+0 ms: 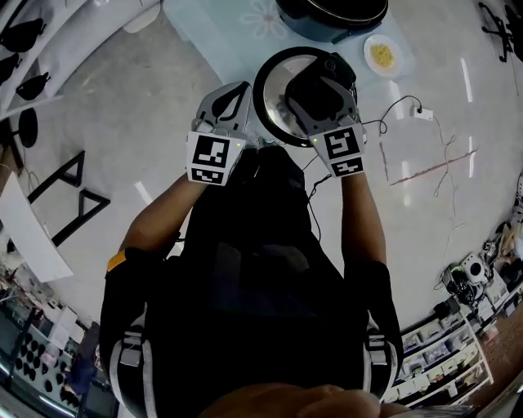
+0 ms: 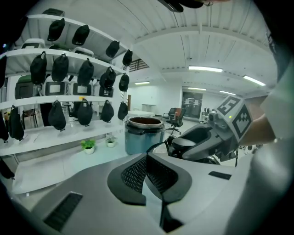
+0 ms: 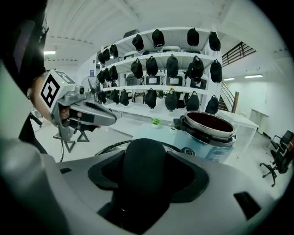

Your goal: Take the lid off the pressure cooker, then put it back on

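The round steel lid (image 1: 274,91) with a dark rim is held in the air, nearer to me than the open blue pressure cooker (image 1: 331,18). My right gripper (image 1: 317,96) is shut on the lid's black handle (image 3: 144,158), which fills the space between its jaws. My left gripper (image 1: 250,110) is at the lid's left edge, and its ribbed pads (image 2: 138,173) close on the rim (image 2: 158,146). The cooker pot (image 3: 209,131) stands uncovered on the pale table, a little beyond the lid (image 3: 106,148).
A small plate of yellow food (image 1: 382,55) sits right of the cooker. Two little potted plants (image 2: 88,146) stand on the table (image 1: 221,37). Shelves of black bags (image 3: 172,66) rise behind it. A power strip and cables (image 1: 422,113) lie on the floor at right.
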Tool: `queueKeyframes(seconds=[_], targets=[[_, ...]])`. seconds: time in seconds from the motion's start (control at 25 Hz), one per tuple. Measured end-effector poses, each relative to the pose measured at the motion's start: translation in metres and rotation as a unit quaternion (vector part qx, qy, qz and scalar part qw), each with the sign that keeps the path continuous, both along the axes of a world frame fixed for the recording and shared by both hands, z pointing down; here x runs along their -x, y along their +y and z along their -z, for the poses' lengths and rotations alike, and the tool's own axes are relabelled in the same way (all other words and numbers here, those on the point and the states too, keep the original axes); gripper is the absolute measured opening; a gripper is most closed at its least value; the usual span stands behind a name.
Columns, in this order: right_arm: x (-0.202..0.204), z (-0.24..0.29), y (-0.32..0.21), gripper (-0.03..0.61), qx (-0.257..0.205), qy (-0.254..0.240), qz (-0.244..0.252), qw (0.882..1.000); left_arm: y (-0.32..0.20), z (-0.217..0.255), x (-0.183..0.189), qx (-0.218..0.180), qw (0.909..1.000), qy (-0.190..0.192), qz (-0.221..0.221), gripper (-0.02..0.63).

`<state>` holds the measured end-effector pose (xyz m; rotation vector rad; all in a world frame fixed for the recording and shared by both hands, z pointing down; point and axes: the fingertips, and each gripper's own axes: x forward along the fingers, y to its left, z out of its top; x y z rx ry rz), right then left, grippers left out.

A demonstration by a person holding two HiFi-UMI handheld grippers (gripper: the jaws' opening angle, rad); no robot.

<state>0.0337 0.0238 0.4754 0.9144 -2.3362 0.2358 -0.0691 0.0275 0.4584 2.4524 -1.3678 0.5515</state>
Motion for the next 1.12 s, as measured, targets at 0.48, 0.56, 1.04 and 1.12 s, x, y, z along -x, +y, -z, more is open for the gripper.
queueKeyframes(seconds=[0.48, 0.56, 1.04, 1.12], targets=[[0.028, -0.054, -0.018, 0.288, 0.005, 0.015, 0.014, 1.0, 0.015, -0.042, 0.02, 0.028, 0.9989, -0.013, 0.037, 0.008], [0.03, -0.062, -0.02, 0.288, 0.004, 0.021, 0.018, 1.0, 0.015, -0.047, 0.02, 0.03, 0.9986, -0.013, 0.041, 0.008], [0.032, -0.099, -0.038, 0.288, 0.015, 0.029, 0.018, 0.999, 0.015, -0.062, 0.025, 0.043, 0.997, -0.015, 0.062, 0.008], [0.032, -0.104, -0.039, 0.288, 0.016, 0.029, 0.019, 0.999, 0.016, -0.063, 0.025, 0.045, 0.9967, -0.015, 0.065, 0.008]])
